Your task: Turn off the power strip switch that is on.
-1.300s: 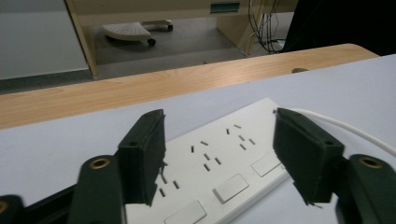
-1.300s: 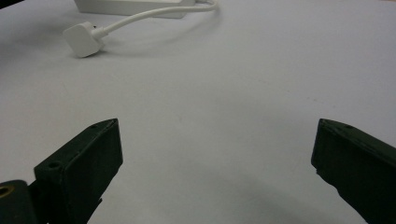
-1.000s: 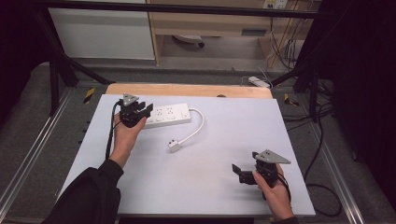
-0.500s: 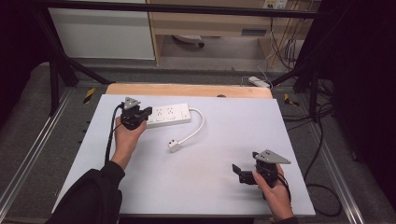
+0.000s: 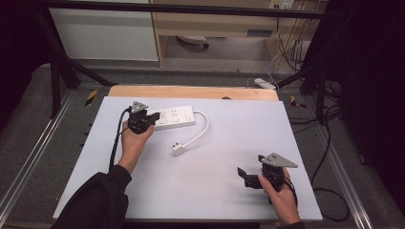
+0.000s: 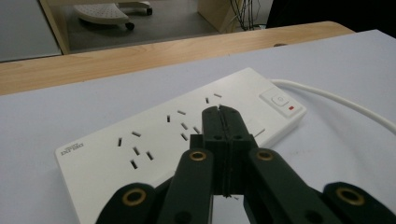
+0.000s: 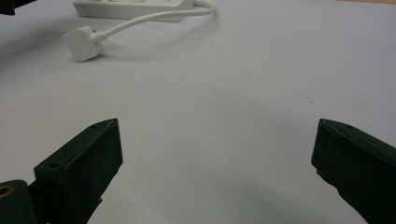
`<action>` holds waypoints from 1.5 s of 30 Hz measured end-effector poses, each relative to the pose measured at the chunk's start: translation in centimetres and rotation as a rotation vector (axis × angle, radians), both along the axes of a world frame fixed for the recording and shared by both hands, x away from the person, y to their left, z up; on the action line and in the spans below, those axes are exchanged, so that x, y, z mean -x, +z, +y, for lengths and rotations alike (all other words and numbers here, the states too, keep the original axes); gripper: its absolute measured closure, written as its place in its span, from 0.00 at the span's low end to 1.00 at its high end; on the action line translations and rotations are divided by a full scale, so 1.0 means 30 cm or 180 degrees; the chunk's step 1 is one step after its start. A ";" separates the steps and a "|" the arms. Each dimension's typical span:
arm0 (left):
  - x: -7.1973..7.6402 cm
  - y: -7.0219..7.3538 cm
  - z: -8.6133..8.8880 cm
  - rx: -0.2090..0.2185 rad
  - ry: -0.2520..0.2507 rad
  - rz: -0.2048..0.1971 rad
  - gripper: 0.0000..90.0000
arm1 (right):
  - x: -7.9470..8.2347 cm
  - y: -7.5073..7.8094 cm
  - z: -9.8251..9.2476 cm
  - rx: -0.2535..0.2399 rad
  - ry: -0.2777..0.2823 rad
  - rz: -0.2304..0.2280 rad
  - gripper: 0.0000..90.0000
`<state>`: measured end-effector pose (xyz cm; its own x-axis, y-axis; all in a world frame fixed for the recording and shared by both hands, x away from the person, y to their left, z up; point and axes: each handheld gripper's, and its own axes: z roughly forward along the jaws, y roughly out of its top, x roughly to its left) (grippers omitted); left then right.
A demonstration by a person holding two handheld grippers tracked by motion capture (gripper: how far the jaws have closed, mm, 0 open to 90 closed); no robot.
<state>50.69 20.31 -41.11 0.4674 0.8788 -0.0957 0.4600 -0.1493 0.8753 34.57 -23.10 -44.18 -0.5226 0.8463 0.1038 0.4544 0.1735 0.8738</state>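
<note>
Closed since a second ago, left gripper [image 5: 152,118] jaws meet over the power strip [image 5: 174,117], lying crosswise, switch rightward.

Lab recording station, white tabletop [image 5: 229,200] inside a black metal frame [image 5: 62,71], loose cables [image 5: 291,52] on the floor, plain cabinets [image 5: 102,33] beyond the far edge

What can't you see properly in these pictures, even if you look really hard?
- Left gripper view: the shut fingers cover part of the power strip, so whether they touch it cannot be told.
- Left gripper view: the small lettering near the strip's corner is too tiny to read.
- Right gripper view: the picture's top edge cuts off most of the strip beyond the plug.
- High view: the strip's sockets are too small to count.
</note>
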 end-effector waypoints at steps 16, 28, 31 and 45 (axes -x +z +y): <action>-0.032 -0.042 -0.014 -0.0081 -0.0049 0.0083 1.00 | 0.001 0.002 -0.001 -0.0013 0.0008 -0.0005 0.03; -0.057 -0.067 0.017 -0.0070 0.0049 0.0158 1.00 | -0.001 0.001 0.002 0.0009 0.0035 0.0006 0.03; -0.059 -0.074 0.015 -0.0089 0.0036 0.0169 1.00 | -0.001 0.000 0.003 0.0007 0.0039 0.0007 0.03; -0.062 -0.095 -0.019 -0.0206 -0.0004 0.0163 1.00 | -0.001 0.001 0.002 0.0007 0.0057 -0.0001 0.03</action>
<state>52.54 19.73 -43.95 0.4644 0.8834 -0.0626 0.5036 -0.2053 0.8392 34.59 -23.04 -44.15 -0.5376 0.8371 0.1015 0.4508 0.1835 0.8735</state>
